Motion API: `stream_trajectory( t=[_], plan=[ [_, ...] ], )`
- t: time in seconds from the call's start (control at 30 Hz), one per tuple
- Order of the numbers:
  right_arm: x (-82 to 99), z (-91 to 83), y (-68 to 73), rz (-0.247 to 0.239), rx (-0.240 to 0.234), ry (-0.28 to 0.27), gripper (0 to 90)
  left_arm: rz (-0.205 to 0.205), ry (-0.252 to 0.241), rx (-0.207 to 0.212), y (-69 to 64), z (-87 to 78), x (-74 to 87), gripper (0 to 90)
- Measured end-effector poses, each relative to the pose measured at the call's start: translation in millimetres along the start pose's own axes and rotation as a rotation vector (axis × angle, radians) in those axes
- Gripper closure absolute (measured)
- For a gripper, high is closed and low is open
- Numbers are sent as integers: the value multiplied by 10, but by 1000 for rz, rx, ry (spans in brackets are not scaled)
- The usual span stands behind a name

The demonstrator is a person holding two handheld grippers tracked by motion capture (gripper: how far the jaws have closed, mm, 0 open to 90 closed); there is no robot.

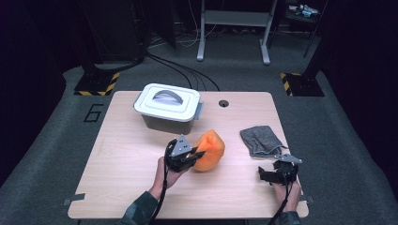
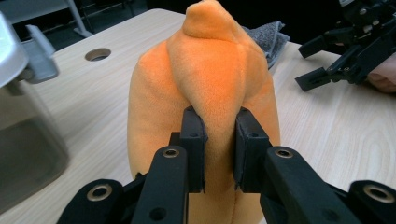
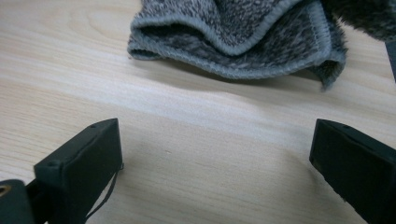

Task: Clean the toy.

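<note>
Right up close in the left gripper view, the left gripper (image 2: 215, 140) has its two black jaws pinched tight on a fold of the orange plush cloth (image 2: 205, 88), the soft fabric bulging up and out on either side of the pads. From the high view that orange cloth (image 1: 210, 150) sits bunched in a mound near the middle of the bench (image 1: 122, 154), its near side caught in the left gripper (image 1: 199, 153), which comes in from the left in the person's left hand (image 1: 165, 174). Behind it, toward the far edge of the bench, stands the grey bin with a white lid (image 1: 168, 107), lid on, handle on top, well apart from the cloth. Over to the right lies the grey cloth (image 1: 261, 139), folded and loose on the wood. Now the right gripper (image 1: 278, 164): it sits just in front of that grey cloth, low over the bench, and in the right gripper view its jaws are spread wide, one at each lower corner, bare wood between them. The grey cloth (image 3: 243, 37) lies just beyond the tips, not touched by either jaw. Small round hole (image 1: 223, 103) in the bench near the far edge, beside the bin.
</note>
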State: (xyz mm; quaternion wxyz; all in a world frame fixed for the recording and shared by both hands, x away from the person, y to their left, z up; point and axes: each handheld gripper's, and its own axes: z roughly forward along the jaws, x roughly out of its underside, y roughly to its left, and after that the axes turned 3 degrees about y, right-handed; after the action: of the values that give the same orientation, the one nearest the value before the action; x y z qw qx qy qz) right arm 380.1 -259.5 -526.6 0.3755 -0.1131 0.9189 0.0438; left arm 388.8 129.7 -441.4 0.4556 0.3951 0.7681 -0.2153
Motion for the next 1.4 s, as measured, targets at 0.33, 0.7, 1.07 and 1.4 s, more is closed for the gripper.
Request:
stream_trajectory(
  t=[0.33,0.7,1.07,1.4],
  plan=[
    [23,-20,-46,7,-15,12,18,-17,-3,-35,111,-298,27,766],
    [19,-5,-31,-2,-7,20,22,-48,-3,-66,183,-549,190,766],
    [18,3,-20,-7,-1,27,23,-81,-8,-120,302,-897,355,765],
    [19,3,-18,-6,1,26,24,-112,-10,-188,437,-1152,511,765]
  ],
)
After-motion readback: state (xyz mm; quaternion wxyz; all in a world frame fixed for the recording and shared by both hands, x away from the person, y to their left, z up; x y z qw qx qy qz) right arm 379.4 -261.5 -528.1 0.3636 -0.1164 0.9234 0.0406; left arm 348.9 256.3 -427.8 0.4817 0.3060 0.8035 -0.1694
